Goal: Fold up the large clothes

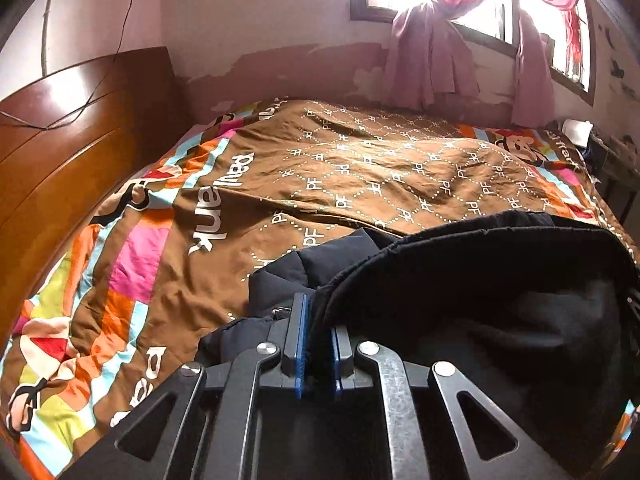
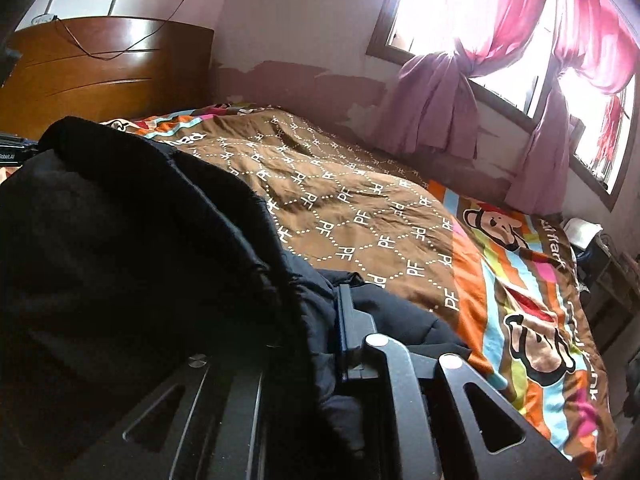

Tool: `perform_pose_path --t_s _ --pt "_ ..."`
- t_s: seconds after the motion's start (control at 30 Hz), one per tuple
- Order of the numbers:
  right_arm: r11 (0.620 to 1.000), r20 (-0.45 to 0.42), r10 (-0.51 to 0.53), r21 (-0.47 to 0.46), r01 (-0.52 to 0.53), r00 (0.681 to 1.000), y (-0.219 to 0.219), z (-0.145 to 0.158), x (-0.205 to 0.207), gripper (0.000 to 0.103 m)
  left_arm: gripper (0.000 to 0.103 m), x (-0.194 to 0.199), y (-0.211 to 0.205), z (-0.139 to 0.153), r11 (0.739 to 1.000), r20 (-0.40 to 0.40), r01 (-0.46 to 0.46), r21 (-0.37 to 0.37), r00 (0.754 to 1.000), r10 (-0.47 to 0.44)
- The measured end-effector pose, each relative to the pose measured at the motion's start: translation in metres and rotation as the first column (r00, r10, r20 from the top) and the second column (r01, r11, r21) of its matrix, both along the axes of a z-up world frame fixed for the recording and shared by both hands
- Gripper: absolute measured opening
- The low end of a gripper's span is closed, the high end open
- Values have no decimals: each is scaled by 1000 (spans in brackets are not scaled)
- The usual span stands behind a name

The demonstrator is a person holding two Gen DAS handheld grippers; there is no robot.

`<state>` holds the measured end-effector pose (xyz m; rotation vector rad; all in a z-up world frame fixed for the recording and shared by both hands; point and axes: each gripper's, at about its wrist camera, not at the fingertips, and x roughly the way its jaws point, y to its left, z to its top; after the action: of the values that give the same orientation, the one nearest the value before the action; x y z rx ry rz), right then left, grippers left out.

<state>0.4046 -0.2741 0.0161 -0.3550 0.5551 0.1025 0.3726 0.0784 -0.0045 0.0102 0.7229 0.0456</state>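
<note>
The black coat hangs as one edge between both grippers, over the near side of the bed; the left gripper pinches its left end, the right gripper its right end, so its long axis runs left-right
</note>
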Motion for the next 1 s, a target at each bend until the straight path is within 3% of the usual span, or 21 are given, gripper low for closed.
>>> perform_pose_path --t_s 0.1,0.2,0.27,0.33,0.37,0.5,0.63,0.77,0.87,1.0 --pt "1000 -12 -2 -19 1 1000 -1 -3 1 16 15 0 -2 -1 1000 -7 -5 8 1000 5" --pt "999 9 -22 -43 22 1000 -2 4 -3 43 30 -2 -4 3 1000 -10 -5 10 1000 5" --pt "999 36 -28 -32 30 999 -4 15 -8 69 59 -4 -5 7 1000 -1 0 11 1000 0" --pt "999 70 -38 -18 40 997 -8 27 -14 74 84 -9 -7 12 1000 18 7 5 1000 -7" --pt "999 79 -40 -12 41 996 -10 32 -16 77 91 -13 -8 16 1000 37 2 9 999 -2" --pt "998 113 -51 45 47 992 -20 49 -36 86 94 -28 -13 28 999 93 -19 50 996 14" --pt "992 121 -35 123 20 992 -29 59 -71 99 96 -50 -8 34 1000 137 10 -6 991 -9" --pt "978 57 43 202 -54 997 -31 54 -95 101 98 -80 -5 33 993 179 71 -95 982 -53" --pt "965 -6 77 253 -73 997 -30 38 -112 101 100 -100 -9 22 982 168 140 -126 979 -118" --pt "936 -105 122 343 -79 987 -28 4 -130 101 100 -119 -17 -7 980 93 192 -49 978 -187"
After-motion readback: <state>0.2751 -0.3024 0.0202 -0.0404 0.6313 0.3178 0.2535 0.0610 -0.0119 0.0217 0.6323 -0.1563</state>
